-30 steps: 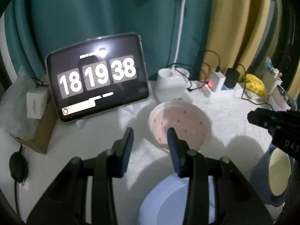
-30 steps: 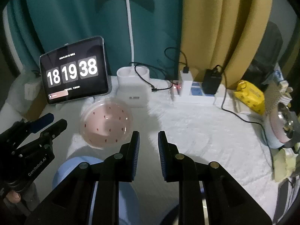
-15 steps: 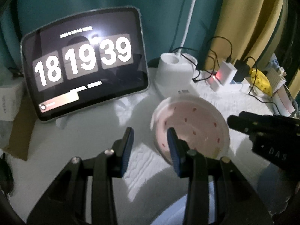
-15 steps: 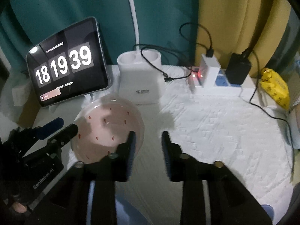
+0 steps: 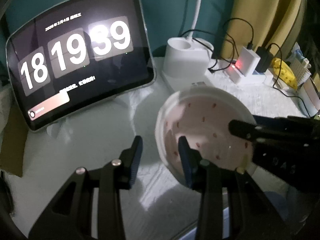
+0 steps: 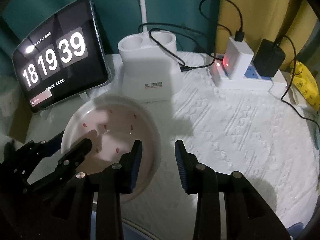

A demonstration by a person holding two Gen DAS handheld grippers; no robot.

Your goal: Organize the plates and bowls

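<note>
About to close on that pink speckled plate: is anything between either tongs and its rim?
Nothing visible. The left tongs and right tongs each straddle an opposite edge of the pink speckled white-rimmed plate, jaws open.

Table (image 6: 230,128): wearing a white textured cover, carrying everything below
Pink speckled plate (image 6: 120,124): lying flat toward the left front
Tablet (image 6: 58,70): leaning upright at the back left, showing a flip clock
White lamp base (image 6: 148,74): standing behind the plate, right of the tablet
Power strip (image 6: 250,80): lying at the back right, bearing a white charger and a black adapter
Yellow packet (image 6: 306,86): lying at the far right edge
Blue plate (image 5: 226,220): peeking in at the near edge
</note>
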